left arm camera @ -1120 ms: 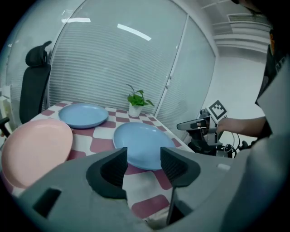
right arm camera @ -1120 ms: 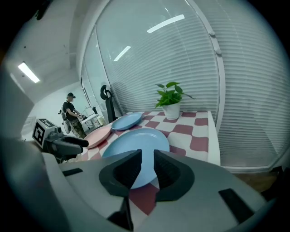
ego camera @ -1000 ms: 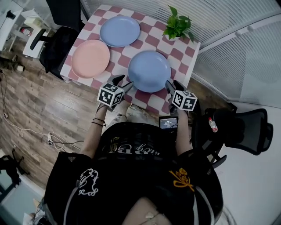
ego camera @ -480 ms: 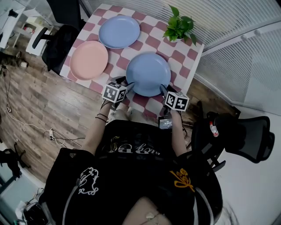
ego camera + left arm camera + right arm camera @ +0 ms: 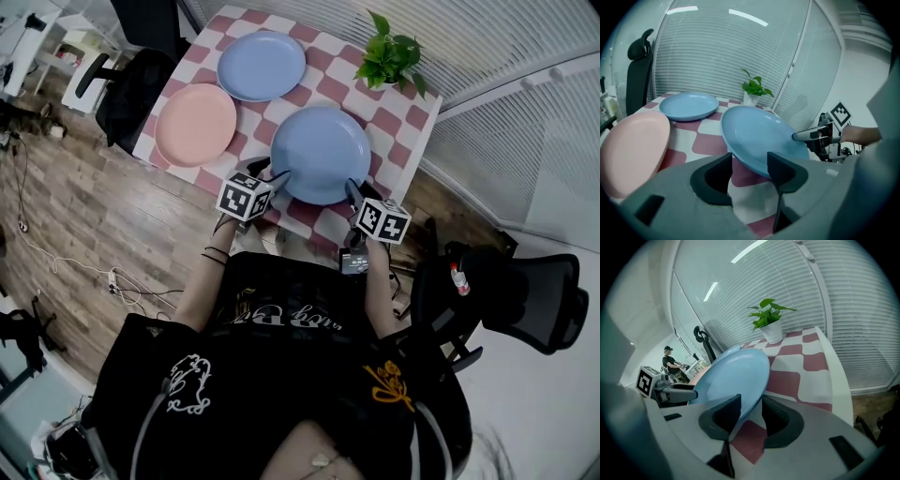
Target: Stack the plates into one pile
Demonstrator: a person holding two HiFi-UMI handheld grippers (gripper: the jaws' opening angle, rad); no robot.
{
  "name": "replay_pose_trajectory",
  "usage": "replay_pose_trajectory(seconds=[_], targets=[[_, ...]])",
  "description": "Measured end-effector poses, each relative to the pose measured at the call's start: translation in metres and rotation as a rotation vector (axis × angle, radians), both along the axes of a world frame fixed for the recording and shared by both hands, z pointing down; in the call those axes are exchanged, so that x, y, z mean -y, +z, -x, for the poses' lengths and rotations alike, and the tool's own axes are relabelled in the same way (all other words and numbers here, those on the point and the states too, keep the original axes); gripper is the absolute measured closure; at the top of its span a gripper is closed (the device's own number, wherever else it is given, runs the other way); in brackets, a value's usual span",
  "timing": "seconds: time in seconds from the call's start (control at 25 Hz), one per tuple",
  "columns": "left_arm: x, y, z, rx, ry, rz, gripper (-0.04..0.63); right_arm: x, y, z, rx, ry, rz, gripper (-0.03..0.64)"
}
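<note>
Three plates lie on the checkered table [image 5: 405, 120]: a far blue plate [image 5: 261, 66], a pink plate [image 5: 195, 124] and a near blue plate [image 5: 321, 153]. My left gripper [image 5: 278, 176] is at the near plate's front-left rim. In the left gripper view that gripper [image 5: 749, 164] holds the rim of the blue plate [image 5: 759, 136] between its jaws, and the plate looks tilted off the table. My right gripper [image 5: 352, 187] is at the front-right rim. Its jaws [image 5: 751, 401] are closing, with the blue plate's [image 5: 736, 376] rim filling the gap between them.
A potted plant [image 5: 392, 54] stands at the table's far right corner. Black office chairs stand to the left [image 5: 131, 80] and right [image 5: 525, 291] of the table. Window blinds run behind it. A person [image 5: 670, 363] sits far off in the room.
Both grippers have moved forward onto the near blue plate's rim. The plate now looks a little larger in the head view, as if raised. The other plates have not moved.
</note>
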State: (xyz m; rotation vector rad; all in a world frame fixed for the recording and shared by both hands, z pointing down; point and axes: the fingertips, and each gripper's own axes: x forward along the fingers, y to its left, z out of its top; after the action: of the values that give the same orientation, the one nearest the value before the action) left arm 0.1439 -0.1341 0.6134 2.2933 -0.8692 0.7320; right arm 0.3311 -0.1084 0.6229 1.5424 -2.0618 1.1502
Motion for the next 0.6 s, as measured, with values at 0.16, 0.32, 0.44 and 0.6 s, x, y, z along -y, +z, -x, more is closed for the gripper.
replay_pose_trajectory(seconds=[0.16,0.32,0.44,0.6], targets=[[0.009,-0.016,0.013,-0.003,-0.007,-0.046,0.354,0.010,-0.017,0.012,-0.017,0.008,-0.033,0.479],[0.019,-0.025,0.042,-0.018,-0.034,-0.058,0.354,0.026,-0.034,0.040,-0.025,-0.014,-0.063,0.482],[0.026,-0.034,0.078,-0.027,-0.065,-0.068,0.354,0.039,-0.043,0.076,-0.015,-0.041,-0.077,0.482],[0.036,-0.041,0.137,-0.025,-0.097,-0.082,0.354,0.054,-0.045,0.135,-0.009,-0.080,-0.070,0.482]])
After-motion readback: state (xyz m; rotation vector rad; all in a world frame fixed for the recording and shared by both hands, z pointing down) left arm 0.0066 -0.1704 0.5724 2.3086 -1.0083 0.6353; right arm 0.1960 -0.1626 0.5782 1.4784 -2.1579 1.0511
